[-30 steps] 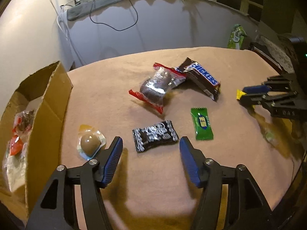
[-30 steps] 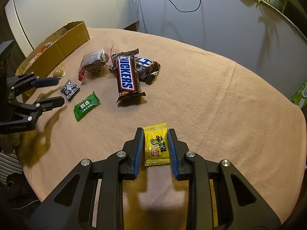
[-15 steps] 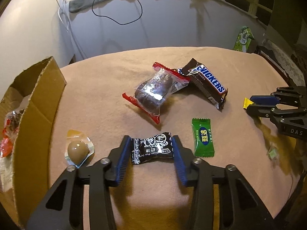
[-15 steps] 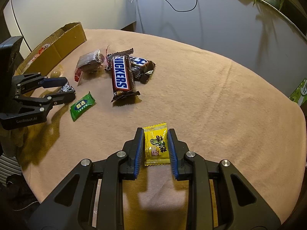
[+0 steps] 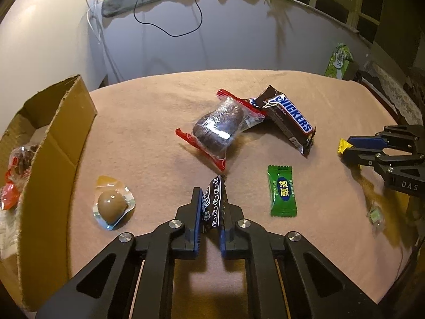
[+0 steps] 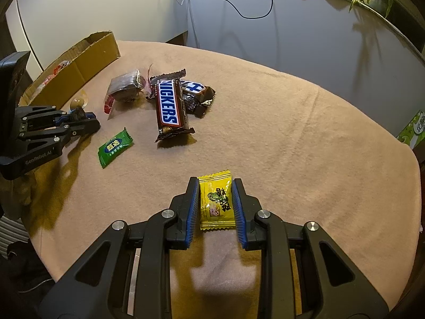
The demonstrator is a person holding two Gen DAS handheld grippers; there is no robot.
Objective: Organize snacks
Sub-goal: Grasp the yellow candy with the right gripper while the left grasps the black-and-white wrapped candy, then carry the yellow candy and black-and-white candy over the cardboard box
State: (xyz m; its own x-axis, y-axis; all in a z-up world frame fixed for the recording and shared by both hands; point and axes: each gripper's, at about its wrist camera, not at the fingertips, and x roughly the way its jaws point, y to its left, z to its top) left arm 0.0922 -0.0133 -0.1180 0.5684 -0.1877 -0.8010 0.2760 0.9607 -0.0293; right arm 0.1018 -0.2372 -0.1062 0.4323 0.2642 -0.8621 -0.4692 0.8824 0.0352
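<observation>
On the tan-covered table [image 5: 148, 122], the left gripper [image 5: 211, 207] is pinching the black candy [image 5: 213, 199] between its fingers while the right gripper [image 6: 215, 202] is clamping the yellow candy [image 6: 216, 199], so carrying both to the cardboard box [image 5: 53, 143] looks next.

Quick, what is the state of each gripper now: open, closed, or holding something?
Left gripper: closed on the black candy packet, which is crumpled between its pads.
Right gripper: closed on the yellow candy packet.
</observation>
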